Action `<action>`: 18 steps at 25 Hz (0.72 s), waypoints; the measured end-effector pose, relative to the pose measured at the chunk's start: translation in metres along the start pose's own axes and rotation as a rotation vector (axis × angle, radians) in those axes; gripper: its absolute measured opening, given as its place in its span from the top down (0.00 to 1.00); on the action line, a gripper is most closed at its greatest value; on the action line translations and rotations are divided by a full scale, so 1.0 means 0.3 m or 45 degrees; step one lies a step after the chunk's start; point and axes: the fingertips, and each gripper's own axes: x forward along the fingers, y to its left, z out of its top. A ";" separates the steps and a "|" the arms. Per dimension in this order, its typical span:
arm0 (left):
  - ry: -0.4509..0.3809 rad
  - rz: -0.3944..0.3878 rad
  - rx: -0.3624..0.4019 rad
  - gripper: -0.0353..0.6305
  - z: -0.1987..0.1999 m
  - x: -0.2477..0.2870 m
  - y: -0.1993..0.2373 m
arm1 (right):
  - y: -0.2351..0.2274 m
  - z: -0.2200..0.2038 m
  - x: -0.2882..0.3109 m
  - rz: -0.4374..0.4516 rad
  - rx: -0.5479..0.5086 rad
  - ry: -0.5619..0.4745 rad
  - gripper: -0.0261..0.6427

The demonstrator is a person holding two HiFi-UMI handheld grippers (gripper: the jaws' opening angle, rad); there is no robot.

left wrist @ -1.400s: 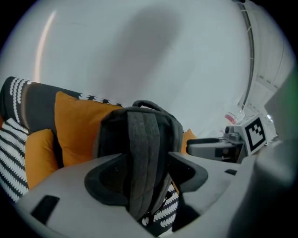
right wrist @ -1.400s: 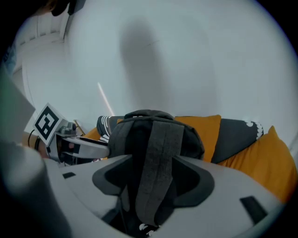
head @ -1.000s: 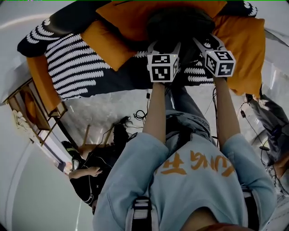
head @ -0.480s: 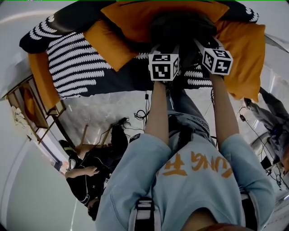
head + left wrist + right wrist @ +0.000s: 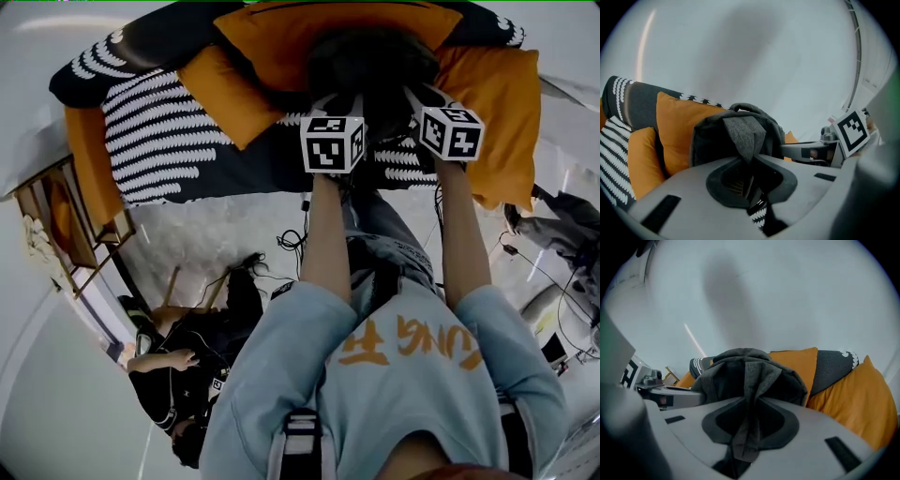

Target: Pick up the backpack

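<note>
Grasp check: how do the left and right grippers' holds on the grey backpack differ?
Left gripper pinches a flat strap of the dark grey fabric backpack; right gripper pinches a bunched fold. Left's strap ends between the jaws; right's fold trails below them. Shared: both jaws closing on it.

patterned sofa (image 5: 178,141) bears orange cushions (image 5: 220,94), the backpack (image 5: 370,56) against them.

**Head view:** from above the person, looking steeply down past both arms (image 5: 323,234) onto the sofa (image 5: 159,141).

**Left tool (image 5: 752,176) view, right tool (image 5: 745,427) view:** each camera rides its tool and looks along the closing jaws, which pinch fabric. Both sit very near the backpack (image 5: 375,61) and face the wall (image 5: 740,56).

**Shared by all three views:** the backpack and the orange cushions (image 5: 281,37).
</note>
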 end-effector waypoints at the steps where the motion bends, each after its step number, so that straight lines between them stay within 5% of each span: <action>1: -0.024 -0.016 -0.008 0.88 0.005 -0.024 -0.007 | 0.017 -0.002 -0.015 0.010 -0.005 -0.002 0.83; 18: -0.375 -0.181 0.099 0.88 0.065 -0.372 -0.226 | 0.153 -0.070 -0.385 0.114 0.022 -0.207 0.87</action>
